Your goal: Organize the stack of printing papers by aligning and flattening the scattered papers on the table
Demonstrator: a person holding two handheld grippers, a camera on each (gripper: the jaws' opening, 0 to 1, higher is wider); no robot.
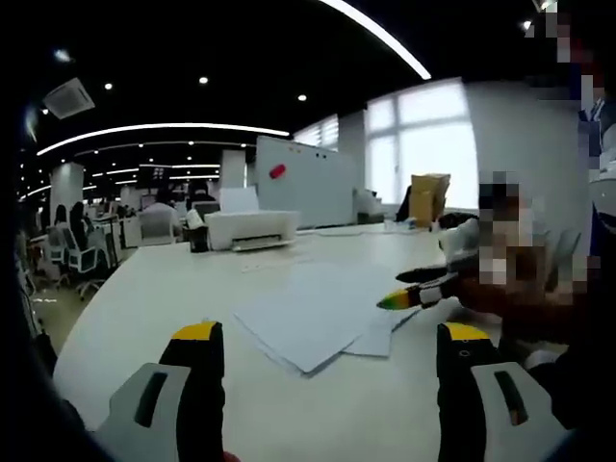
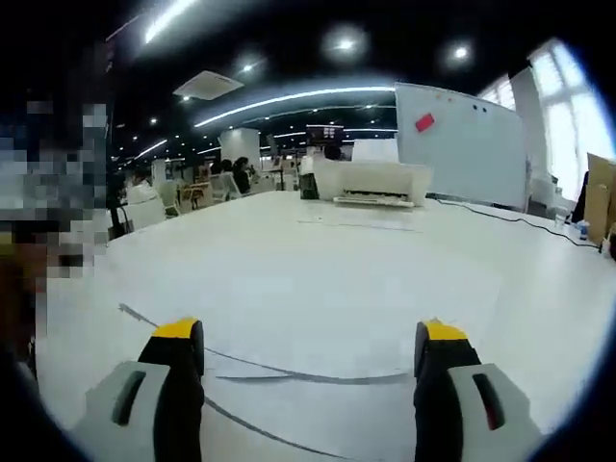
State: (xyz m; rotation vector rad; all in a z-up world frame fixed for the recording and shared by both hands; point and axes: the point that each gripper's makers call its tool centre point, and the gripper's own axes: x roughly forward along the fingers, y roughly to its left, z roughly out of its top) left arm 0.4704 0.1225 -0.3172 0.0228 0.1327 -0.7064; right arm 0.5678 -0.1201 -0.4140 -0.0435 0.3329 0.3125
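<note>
Papers (image 1: 318,313) fanned out loose on the white table (image 1: 154,289), edges not lined up. Left gripper (image 1: 330,351) hanging just short of the pile, jaws spread wide, holding nothing. Right gripper (image 2: 313,348) also wide open and empty, low over sheet edges in its own view, yellow tips poking into the left gripper view at the pile's right side. Printer (image 1: 252,229) and whiteboard (image 1: 303,181) further back.
</note>
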